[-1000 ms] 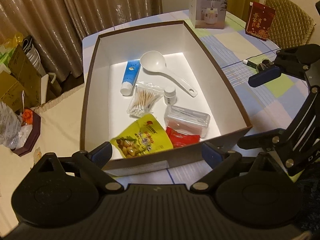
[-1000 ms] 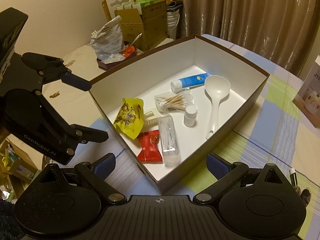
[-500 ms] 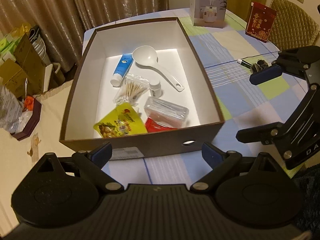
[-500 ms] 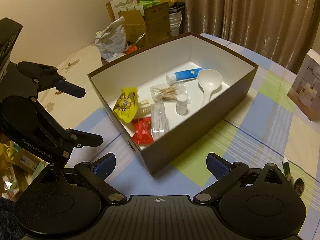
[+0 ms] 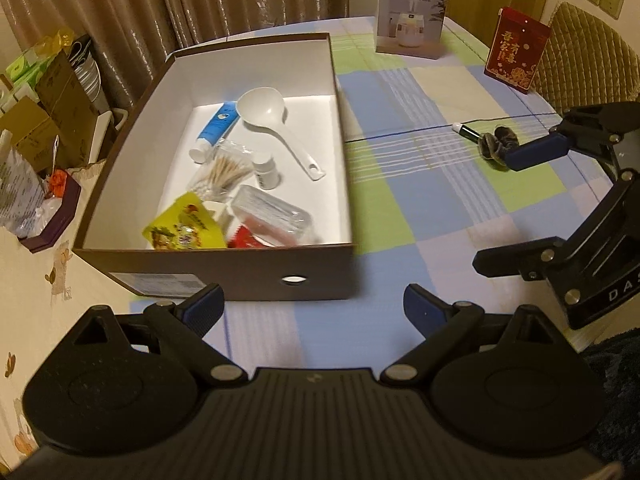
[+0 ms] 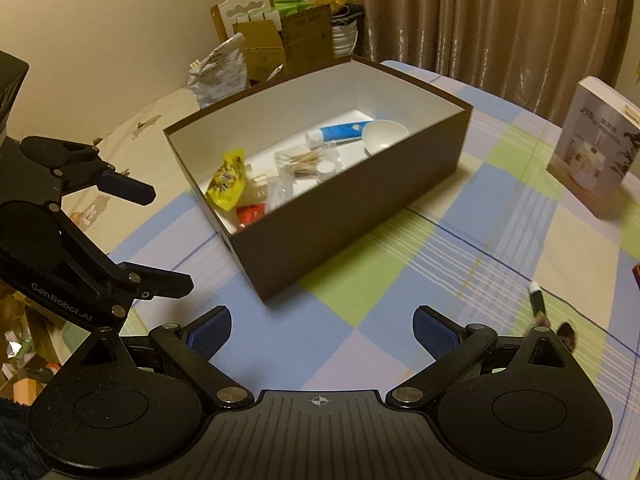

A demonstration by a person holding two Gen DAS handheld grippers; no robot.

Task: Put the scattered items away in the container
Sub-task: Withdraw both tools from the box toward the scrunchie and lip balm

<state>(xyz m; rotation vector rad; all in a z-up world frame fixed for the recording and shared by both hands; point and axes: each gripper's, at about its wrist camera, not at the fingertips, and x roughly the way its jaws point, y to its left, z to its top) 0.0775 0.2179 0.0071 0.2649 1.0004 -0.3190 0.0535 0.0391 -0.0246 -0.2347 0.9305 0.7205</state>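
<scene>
Now both your grippers, left (image 5: 312,306) and right (image 6: 322,326), have drawn back from the box (image 5: 240,268), fingers spread wide and empty. Most items already lie inside it. Only the pen (image 5: 466,131) and the dark clump (image 5: 498,145) touching it remain on the worktop (image 5: 420,208), nearest your right.
</scene>
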